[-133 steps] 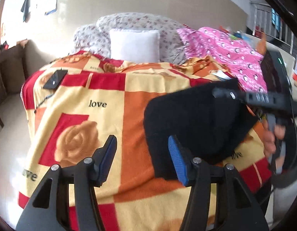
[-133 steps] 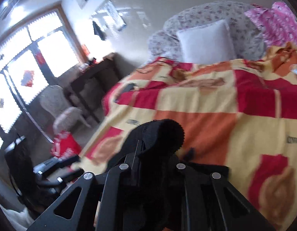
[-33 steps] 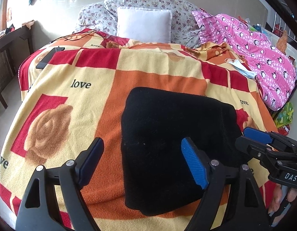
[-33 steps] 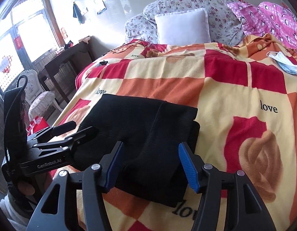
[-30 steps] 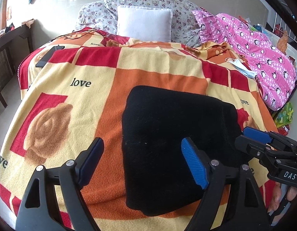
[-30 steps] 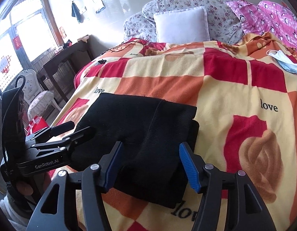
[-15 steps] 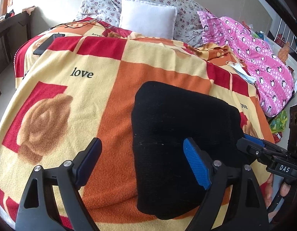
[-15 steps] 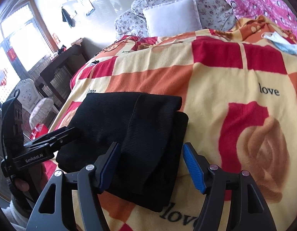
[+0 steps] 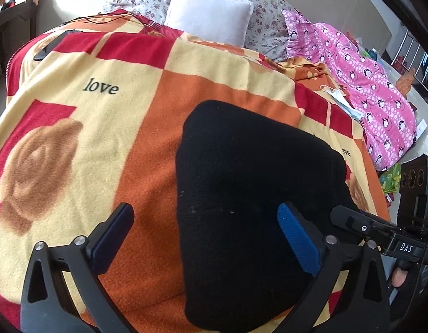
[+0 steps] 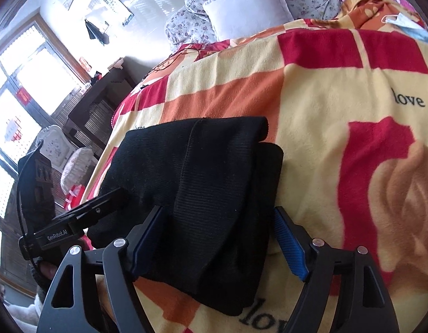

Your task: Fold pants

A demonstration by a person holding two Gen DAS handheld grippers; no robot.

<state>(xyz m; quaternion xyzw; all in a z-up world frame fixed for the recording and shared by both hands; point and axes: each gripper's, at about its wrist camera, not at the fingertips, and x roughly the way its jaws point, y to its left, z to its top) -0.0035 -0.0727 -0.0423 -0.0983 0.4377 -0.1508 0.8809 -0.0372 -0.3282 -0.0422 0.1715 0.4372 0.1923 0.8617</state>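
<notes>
Bed blanket (image 9: 164, 127) supports folded pants (image 9: 252, 194); left gripper (image 9: 205, 236) and right gripper (image 10: 219, 238) jaws, opening, straddle its near edge unclamped, probably releasing the finished fold

Both jaws are opening wide: left gripper (image 9: 204, 238) and right gripper (image 10: 218, 240) angle downward, nothing gripped.

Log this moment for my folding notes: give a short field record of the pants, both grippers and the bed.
pants: black, folded, lying flat on blanket
blanket: red, orange, cream checks, "love" print
left gripper: jaws opening, nothing pressed between them
right gripper: jaws opening, astride the pants' near edge
pillow: white, at the head
</notes>
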